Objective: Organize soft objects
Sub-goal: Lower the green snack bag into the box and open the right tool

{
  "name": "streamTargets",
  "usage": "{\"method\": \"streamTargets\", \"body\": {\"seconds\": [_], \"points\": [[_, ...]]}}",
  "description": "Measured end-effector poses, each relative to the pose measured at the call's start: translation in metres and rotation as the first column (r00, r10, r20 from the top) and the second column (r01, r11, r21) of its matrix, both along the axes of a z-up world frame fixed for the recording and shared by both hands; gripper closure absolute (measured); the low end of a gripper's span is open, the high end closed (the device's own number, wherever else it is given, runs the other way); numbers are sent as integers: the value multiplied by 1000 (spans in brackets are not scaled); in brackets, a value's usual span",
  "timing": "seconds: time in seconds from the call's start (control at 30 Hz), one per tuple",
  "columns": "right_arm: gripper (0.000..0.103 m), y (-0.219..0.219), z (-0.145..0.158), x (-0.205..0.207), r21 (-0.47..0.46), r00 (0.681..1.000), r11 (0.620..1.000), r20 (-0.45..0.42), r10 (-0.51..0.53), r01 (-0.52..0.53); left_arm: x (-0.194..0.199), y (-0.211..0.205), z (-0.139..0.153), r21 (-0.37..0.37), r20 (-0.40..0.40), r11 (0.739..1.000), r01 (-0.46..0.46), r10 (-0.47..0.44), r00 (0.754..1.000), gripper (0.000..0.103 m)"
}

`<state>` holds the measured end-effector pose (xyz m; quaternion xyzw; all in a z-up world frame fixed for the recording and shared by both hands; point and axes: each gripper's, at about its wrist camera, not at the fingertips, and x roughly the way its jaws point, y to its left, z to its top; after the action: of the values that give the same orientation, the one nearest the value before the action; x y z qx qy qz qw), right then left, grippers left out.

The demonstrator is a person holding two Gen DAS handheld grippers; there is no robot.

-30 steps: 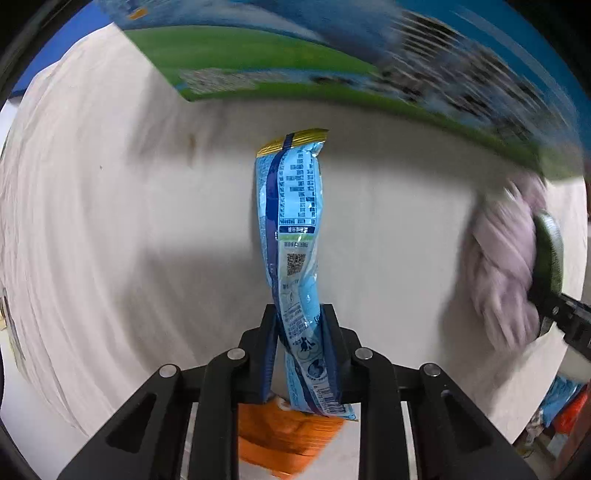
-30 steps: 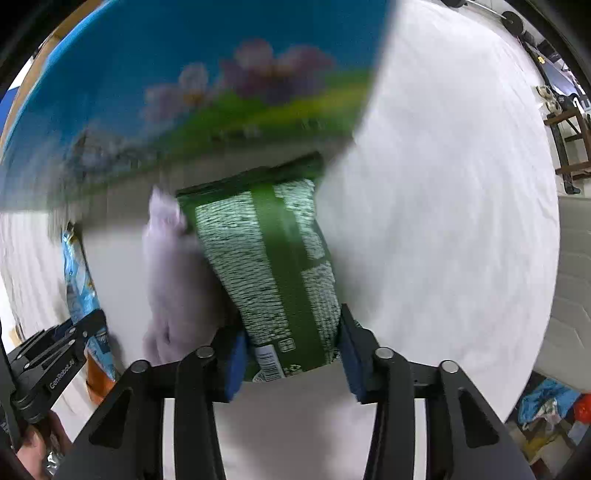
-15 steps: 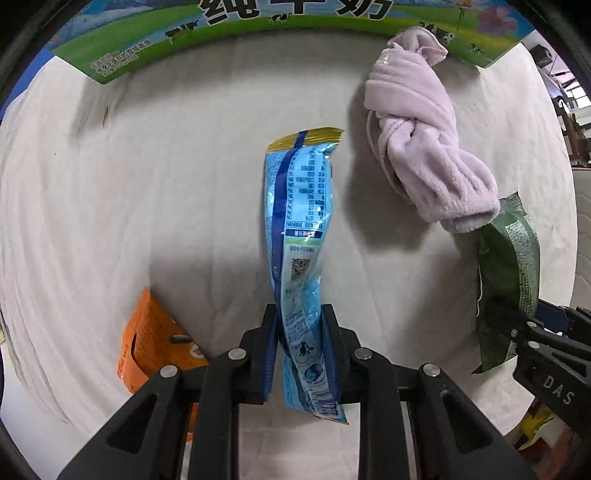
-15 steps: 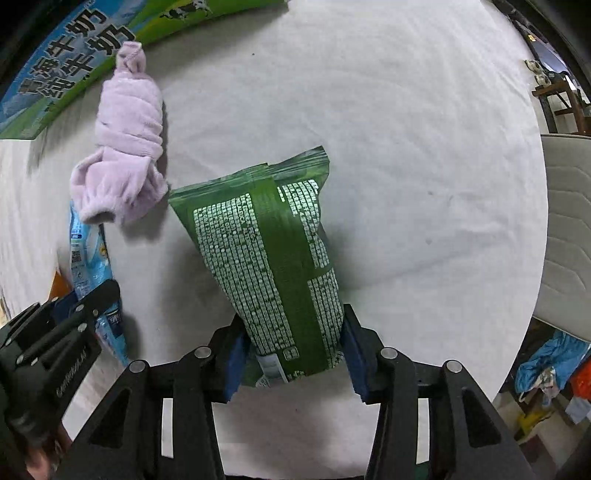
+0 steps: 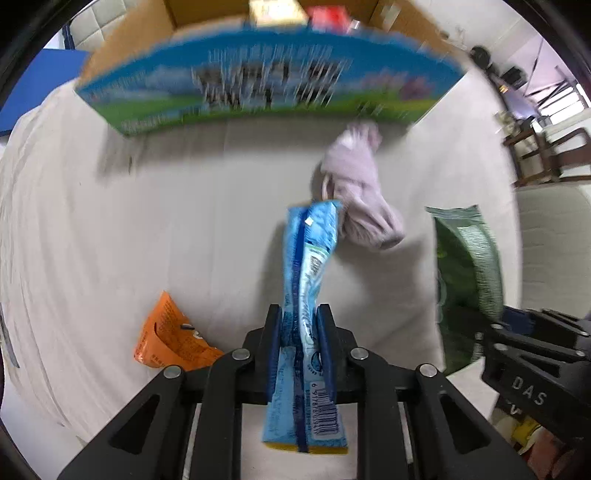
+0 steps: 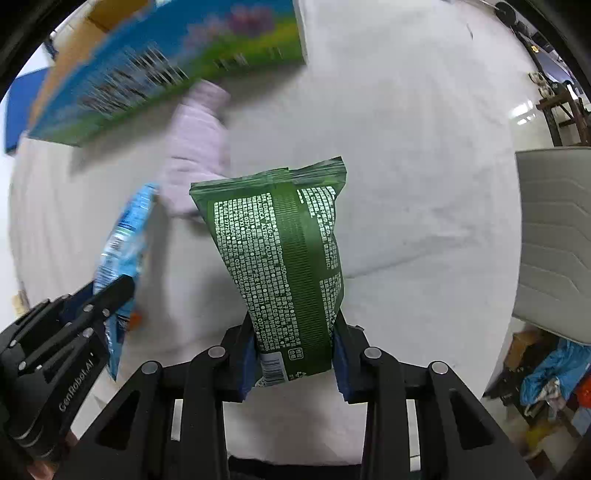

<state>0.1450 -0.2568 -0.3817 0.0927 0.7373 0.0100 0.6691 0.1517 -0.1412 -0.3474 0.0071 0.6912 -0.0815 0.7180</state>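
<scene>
My left gripper is shut on a long light-blue snack packet and holds it above the white cloth; the packet also shows in the right wrist view. My right gripper is shut on a green printed bag, which shows at the right of the left wrist view. A knotted pink towel lies on the cloth behind both packets, just in front of an open cardboard box with blue-green print. An orange packet lies on the cloth at lower left.
The white cloth covers the work surface. The box holds several items at its top. A grey padded chair stands at the right, with clutter on the floor below it.
Both grippers have risen and tilted up with their packets, so the box's open top has come into view. The towel and orange packet now sit lower in the views.
</scene>
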Motion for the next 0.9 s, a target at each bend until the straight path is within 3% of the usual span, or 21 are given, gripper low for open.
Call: {"method": "streamTargets", "body": {"seconds": [0.17, 0.27, 0.43, 0.53, 0.67, 0.9], "points": [[67, -3, 65, 26, 70, 994, 997, 106, -21, 14, 21, 9, 54, -87, 69, 996, -13, 19, 997, 87], [67, -2, 102, 47, 102, 984, 995, 179, -25, 7, 54, 26, 91, -125, 126, 992, -20, 36, 991, 89], [67, 3, 139, 85, 130, 965, 991, 259, -35, 1, 100, 74, 114, -148, 202, 989, -25, 55, 978, 95], [67, 8, 144, 111, 114, 956, 993, 291, -37, 3, 133, 82, 116, -120, 255, 992, -30, 60, 965, 96], [67, 3, 139, 142, 112, 955, 994, 292, -45, 13, 165, 92, 112, -94, 260, 995, -38, 61, 964, 96], [67, 17, 85, 191, 76, 970, 996, 233, -72, 56, 211, 101, 67, -66, 174, 995, -75, 85, 981, 96]]}}
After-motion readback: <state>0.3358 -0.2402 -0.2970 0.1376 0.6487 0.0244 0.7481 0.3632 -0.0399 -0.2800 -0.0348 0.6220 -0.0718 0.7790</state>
